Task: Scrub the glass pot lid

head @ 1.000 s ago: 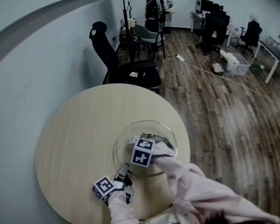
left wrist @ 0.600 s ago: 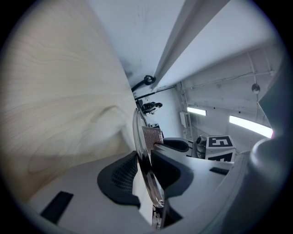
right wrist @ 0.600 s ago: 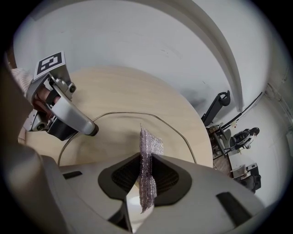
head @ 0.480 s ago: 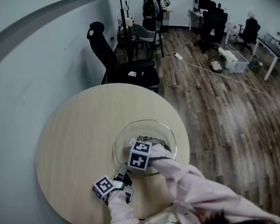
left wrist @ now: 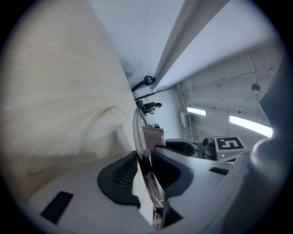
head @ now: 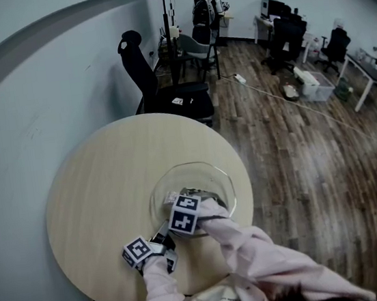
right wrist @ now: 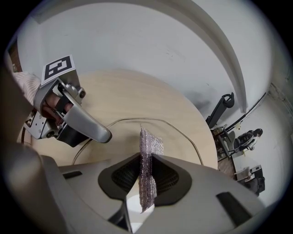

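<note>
The glass pot lid (head: 209, 178) lies on the round wooden table (head: 104, 192), near its right side. My left gripper (head: 163, 239) is shut on the lid's near rim. In the left gripper view the lid (left wrist: 143, 151) runs edge-on between the left gripper (left wrist: 146, 178) pads. My right gripper (head: 189, 200) hovers over the lid's near half, its marker cube on top. The right gripper (right wrist: 147, 176) is shut on a silver mesh scrub cloth (right wrist: 149, 151) that stands up between its jaws, above the lid's rim (right wrist: 183, 132). The left gripper (right wrist: 68, 121) shows at the left of that view.
A black office chair (head: 163, 91) stands just beyond the table's far edge. A pale wall runs along the left. Wooden floor (head: 299, 152) lies to the right, with desks, chairs and a person (head: 207, 3) far back.
My right gripper with the scrub cloth has slid a little to the left and nearer across the lid. The left gripper and the lid stay where they were.
</note>
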Demonstrator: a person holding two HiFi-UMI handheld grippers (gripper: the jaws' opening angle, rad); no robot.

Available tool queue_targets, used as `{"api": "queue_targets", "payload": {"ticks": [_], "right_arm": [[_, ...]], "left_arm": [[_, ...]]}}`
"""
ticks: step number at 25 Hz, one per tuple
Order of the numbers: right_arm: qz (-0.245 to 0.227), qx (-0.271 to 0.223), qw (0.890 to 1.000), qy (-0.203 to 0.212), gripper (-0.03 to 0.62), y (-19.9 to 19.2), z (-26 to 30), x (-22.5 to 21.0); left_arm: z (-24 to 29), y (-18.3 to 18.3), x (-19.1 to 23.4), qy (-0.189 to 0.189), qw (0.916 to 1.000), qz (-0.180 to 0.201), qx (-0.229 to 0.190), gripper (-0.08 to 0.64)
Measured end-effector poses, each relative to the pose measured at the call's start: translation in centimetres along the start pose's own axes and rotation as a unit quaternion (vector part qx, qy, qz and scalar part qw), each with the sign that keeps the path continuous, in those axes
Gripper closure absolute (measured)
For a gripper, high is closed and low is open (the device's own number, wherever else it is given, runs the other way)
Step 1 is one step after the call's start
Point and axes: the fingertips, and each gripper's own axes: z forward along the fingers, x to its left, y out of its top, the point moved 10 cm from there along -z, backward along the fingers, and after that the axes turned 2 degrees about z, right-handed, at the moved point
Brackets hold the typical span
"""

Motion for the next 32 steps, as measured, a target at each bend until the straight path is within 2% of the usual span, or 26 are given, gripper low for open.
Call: {"api": "queue_targets", "payload": {"ticks": [8, 18, 32], "right_arm": [[-0.005, -0.003, 1.0, 0.001, 0.506, 0.3, 0.0, 0.9], [-0.035, 0.002, 0.999, 0.001, 0.506, 0.8, -0.5, 2.2], [-0.051, -0.01, 0.998, 0.025, 0.505, 1.6, -1.8, 3.7]], "left_arm": [[0.2, 0.2, 0.2, 0.0, 1.0, 0.002, -0.002, 0.471], [-0.1, 0.0, 0.1, -0.002, 1.0, -0.001, -0.002, 0.471], [-0.3, -0.1, -0.3, -0.001, 1.0, 0.001, -0.003, 0.471]]}}
